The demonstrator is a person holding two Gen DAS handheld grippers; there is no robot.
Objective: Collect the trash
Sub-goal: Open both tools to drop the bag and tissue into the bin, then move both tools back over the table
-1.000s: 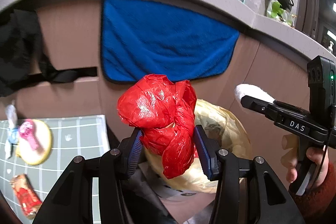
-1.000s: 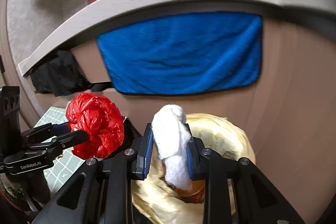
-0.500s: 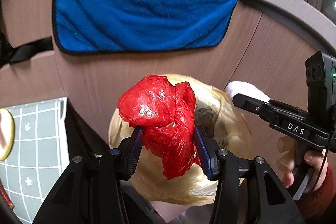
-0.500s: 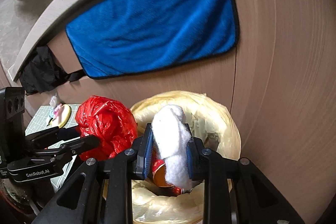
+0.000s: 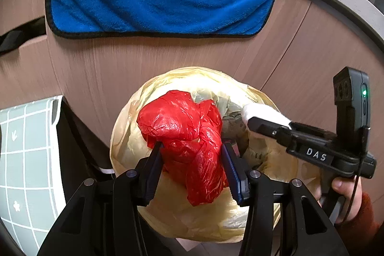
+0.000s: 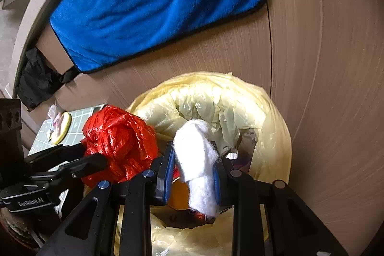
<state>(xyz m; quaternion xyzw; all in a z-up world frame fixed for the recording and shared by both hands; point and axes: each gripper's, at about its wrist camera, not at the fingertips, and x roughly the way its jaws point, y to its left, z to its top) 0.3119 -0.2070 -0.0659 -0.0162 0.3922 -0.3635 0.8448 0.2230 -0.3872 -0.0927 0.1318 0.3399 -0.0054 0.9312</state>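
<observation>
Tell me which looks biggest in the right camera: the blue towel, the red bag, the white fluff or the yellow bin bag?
1. blue towel
2. yellow bin bag
3. red bag
4. white fluff

Red bag and fluff look close; fluff sits nearest the camera.

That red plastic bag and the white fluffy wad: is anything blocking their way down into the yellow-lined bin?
Nothing visible does. The red plastic bag and white wad hang over the bin, whose mouth is open; some trash already lies inside.

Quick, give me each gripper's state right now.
Left gripper: closed on the crumpled red plastic bag.
Right gripper: closed on the white cotton wad.
</observation>
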